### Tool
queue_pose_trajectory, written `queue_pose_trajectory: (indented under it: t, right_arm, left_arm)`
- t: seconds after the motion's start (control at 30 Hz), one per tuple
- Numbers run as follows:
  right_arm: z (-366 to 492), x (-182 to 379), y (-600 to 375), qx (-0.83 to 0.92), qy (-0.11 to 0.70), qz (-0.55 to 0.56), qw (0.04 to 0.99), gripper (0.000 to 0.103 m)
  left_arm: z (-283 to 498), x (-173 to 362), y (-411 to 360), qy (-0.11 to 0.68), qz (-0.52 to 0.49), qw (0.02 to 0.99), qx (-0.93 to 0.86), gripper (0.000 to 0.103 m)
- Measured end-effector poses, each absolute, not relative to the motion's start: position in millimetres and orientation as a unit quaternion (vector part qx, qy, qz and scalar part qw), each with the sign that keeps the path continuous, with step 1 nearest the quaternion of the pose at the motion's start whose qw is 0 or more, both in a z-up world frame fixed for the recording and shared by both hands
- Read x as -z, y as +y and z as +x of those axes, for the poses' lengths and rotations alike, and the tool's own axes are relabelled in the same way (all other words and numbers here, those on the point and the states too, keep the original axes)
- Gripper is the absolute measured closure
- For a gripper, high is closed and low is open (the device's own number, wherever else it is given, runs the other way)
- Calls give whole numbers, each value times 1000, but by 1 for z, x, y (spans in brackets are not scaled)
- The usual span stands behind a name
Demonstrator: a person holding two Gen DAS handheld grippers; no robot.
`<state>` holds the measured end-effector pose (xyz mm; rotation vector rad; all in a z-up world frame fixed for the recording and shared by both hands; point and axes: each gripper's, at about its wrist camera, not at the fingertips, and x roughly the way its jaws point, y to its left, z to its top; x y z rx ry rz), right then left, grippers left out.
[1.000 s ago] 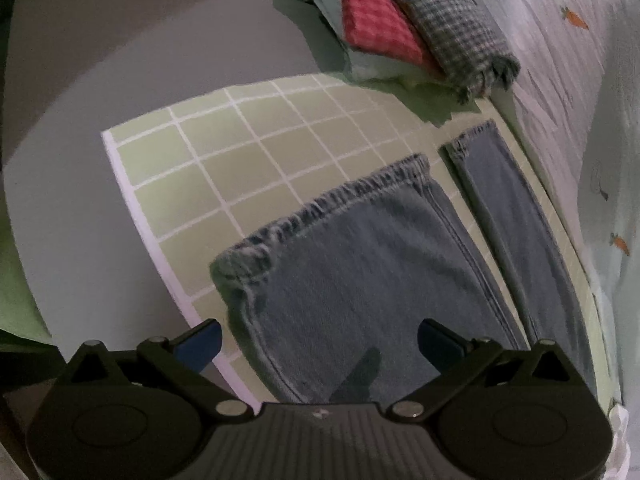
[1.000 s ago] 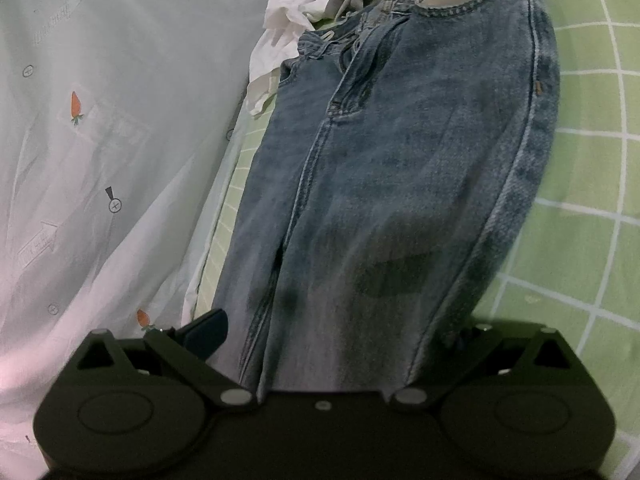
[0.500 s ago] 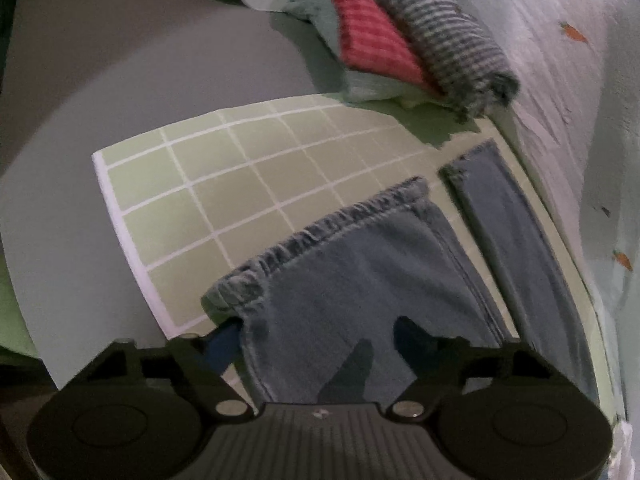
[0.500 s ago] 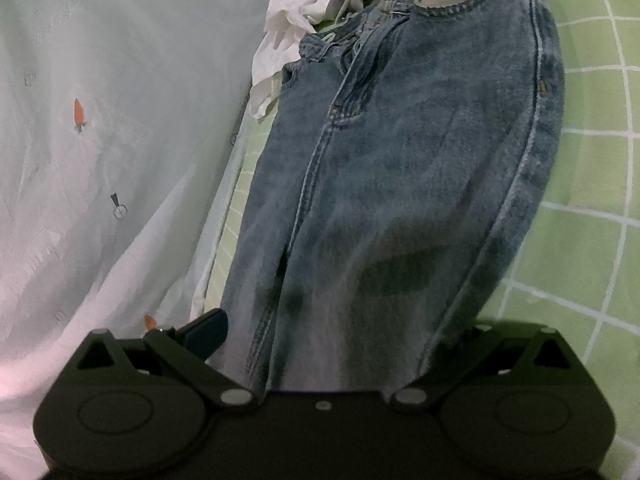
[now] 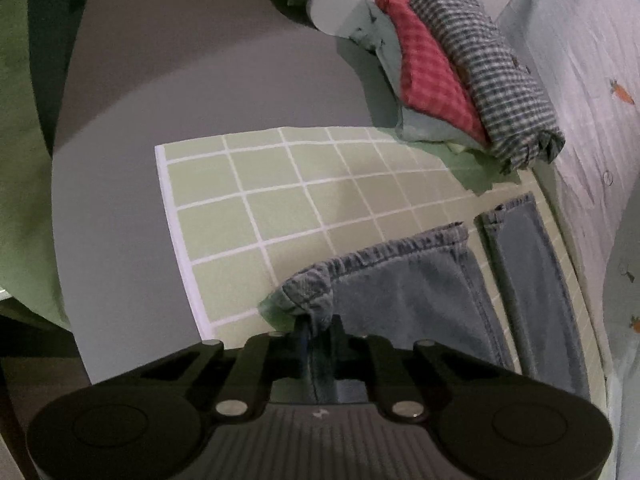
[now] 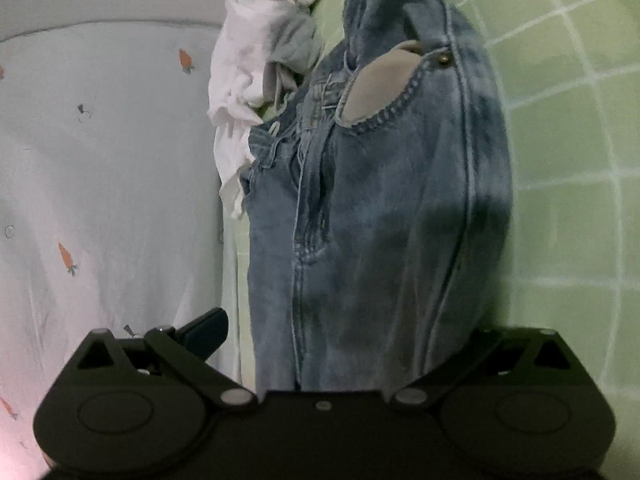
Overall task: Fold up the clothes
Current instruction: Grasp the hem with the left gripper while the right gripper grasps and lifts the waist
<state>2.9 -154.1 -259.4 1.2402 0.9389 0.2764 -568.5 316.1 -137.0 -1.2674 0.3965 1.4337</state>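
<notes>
— Pinching the hem, are we? Our left gripper (image 5: pixel 318 330) has its fingers closed on the jeans (image 5: pixel 404 296) at the near leg's cuff corner, which stands raised off the mat (image 5: pixel 280 200).

— Yes, a corner grip lets that leg carry over for a fold. Our right gripper (image 6: pixel 348 332) straddles the thigh, fingers spread wide, perhaps to pin it.

— And the pile (image 5: pixel 460 76)?

— Folded shirts sit beyond the mat; the jeans lie lengthwise along the bed (image 5: pixel 592 92).
</notes>
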Motion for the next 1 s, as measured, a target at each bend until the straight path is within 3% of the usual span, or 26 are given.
queue_pose_trajectory:
  t: [0.23, 0.53, 0.6, 0.63, 0.67, 0.73, 1.0]
  right_arm:
    - [25, 244, -178, -79, 408, 486, 769, 0]
    - [44, 242, -214, -69, 399, 478, 779, 0]
    - [48, 244, -217, -56, 408, 483, 773, 13]
    - [51, 244, -218, -46, 417, 479, 771, 42]
    - [54, 244, -219, -36, 426, 476, 769, 64]
    - [52, 243, -222, -25, 426, 483, 764, 86]
    - [27, 205, -236, -53, 390, 445, 805, 88]
  left_arm:
    - [-550, 117, 310, 150, -524, 570, -615, 95]
    - [-532, 97, 313, 138, -499, 596, -614, 98]
    - [-528, 93, 314, 135, -493, 602, -614, 98]
    - [-526, 91, 315, 134, -490, 605, -613, 98]
    - [-524, 89, 315, 132, -487, 607, -613, 98]
    - [-520, 84, 316, 130, -482, 613, -613, 99]
    - [-528, 65, 307, 148, -445, 625, -624, 99]
